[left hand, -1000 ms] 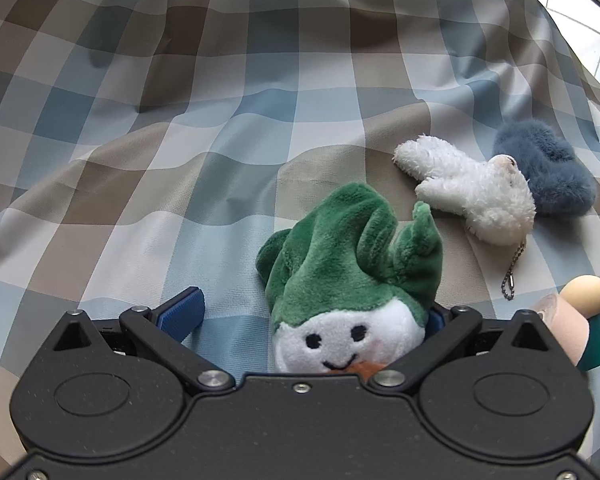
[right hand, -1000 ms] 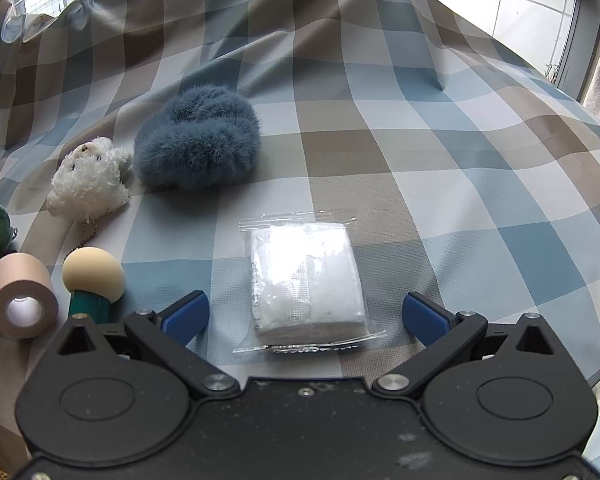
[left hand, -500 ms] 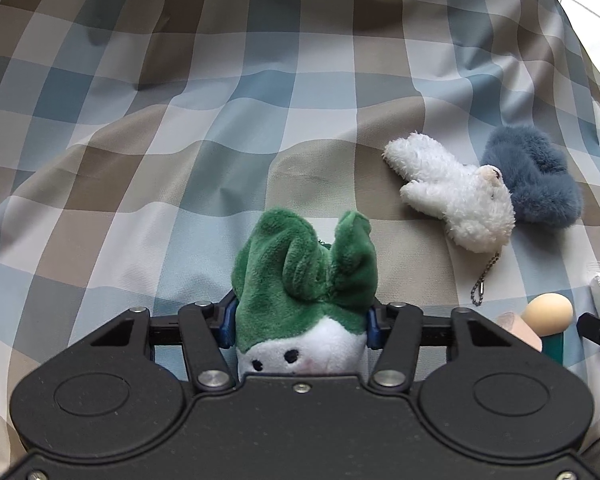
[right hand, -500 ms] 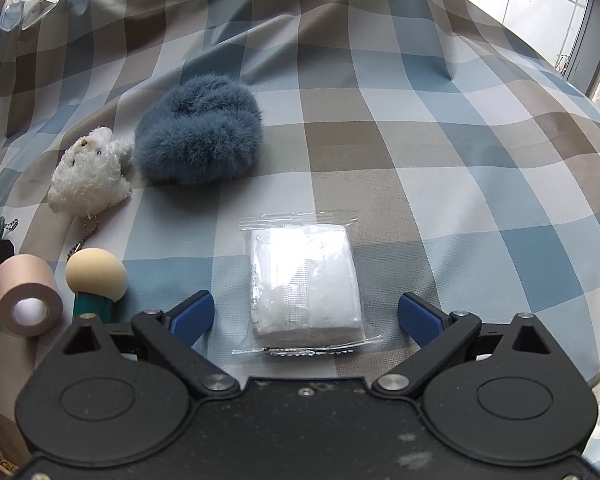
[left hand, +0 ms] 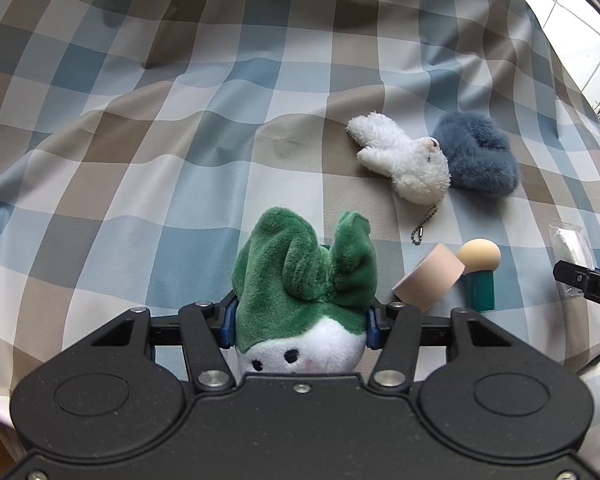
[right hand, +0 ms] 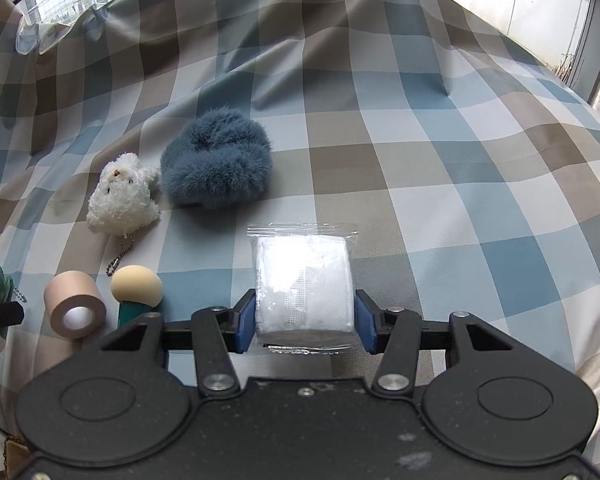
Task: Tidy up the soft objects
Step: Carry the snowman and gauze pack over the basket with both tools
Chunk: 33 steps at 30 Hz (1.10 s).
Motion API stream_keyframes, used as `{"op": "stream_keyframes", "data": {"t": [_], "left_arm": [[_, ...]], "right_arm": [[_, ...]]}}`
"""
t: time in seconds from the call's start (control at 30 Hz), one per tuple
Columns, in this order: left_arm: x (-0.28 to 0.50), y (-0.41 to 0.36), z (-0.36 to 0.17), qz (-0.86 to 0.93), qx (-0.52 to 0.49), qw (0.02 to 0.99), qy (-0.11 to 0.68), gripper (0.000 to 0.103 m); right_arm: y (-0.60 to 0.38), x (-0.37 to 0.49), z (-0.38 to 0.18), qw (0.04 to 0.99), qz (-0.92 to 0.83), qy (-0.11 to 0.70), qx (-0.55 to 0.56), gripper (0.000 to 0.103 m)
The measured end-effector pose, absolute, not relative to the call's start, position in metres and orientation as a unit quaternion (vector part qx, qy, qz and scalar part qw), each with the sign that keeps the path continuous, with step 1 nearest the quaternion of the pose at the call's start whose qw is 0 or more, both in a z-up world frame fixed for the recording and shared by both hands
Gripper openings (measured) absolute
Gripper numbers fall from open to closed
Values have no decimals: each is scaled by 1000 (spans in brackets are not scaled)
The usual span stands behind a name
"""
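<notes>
1. Both tongs are now clamped: a sec ago each stood wide around its target.
2. Left tongs (left hand: 298, 322) pinch the green plush (left hand: 306, 280), lifted slightly off the checked cloth (left hand: 140, 160).
3. Right tongs (right hand: 306, 326) grip the white wrapped pack (right hand: 304, 280), its front end apparently raised.
4. White bunny (right hand: 120, 200), blue fluffy toy (right hand: 216, 164), tape roll (right hand: 74, 308) & sponge-tipped stick (right hand: 136, 292) lie untouched — sorting looks barely begun.

Three plush toys (left hand: 404, 170), one tape roll (right hand: 75, 310).
</notes>
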<state>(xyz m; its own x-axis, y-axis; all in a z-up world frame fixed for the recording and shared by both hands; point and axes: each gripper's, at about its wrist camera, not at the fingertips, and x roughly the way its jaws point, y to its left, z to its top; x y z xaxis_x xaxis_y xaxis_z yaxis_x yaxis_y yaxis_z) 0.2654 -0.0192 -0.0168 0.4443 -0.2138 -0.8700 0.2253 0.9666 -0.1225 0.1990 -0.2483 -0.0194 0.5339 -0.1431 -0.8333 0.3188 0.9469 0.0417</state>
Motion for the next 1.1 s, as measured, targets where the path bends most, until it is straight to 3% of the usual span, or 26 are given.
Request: {"op": "stream_keyframes", "data": {"t": [0.47,1.1], "left_arm": [[186,1,42,-167,2,872,460,53],[100,8,-8,-166,21,810,562,54]], "right_arm": [[-219,114,72,909,-55,394,127,50],[-148,12,46,870,57,487,47,50]]}}
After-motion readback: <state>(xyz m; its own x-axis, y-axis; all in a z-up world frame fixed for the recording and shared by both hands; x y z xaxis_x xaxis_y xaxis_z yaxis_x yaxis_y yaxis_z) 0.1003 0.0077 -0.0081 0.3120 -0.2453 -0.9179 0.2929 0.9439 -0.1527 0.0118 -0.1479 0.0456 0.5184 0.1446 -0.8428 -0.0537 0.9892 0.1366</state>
